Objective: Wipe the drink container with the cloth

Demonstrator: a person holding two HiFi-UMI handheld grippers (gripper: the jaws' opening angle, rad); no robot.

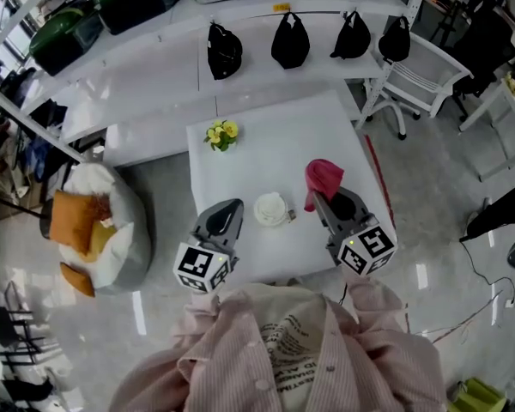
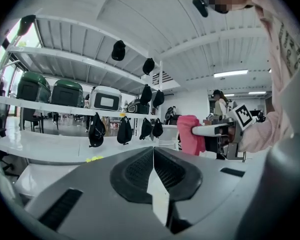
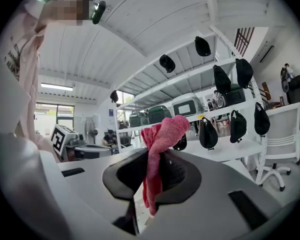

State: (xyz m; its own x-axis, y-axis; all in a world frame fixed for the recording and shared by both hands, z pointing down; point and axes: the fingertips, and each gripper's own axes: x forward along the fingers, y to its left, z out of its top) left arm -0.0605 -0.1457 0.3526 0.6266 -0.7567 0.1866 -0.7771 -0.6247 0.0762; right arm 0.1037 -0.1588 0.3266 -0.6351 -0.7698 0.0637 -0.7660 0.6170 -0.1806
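A white drink container (image 1: 272, 209) stands on the small white table (image 1: 266, 148), near its front edge and between my two grippers. My left gripper (image 1: 230, 206) hangs just left of it, apart from it; in the left gripper view its jaws (image 2: 153, 153) meet with nothing between them. My right gripper (image 1: 323, 199) is to the right of the container and is shut on a pink cloth (image 1: 323, 177). The cloth (image 3: 160, 136) bunches above the pads and a tail hangs below them. The left gripper view also shows the cloth (image 2: 192, 134).
A small bunch of yellow flowers (image 1: 221, 134) sits at the table's far left corner. Behind the table runs a white shelf with several black caps (image 1: 289, 41) and green cases (image 1: 64, 33). A white chair (image 1: 416, 71) stands at right, a beanbag with orange cushions (image 1: 86, 226) at left.
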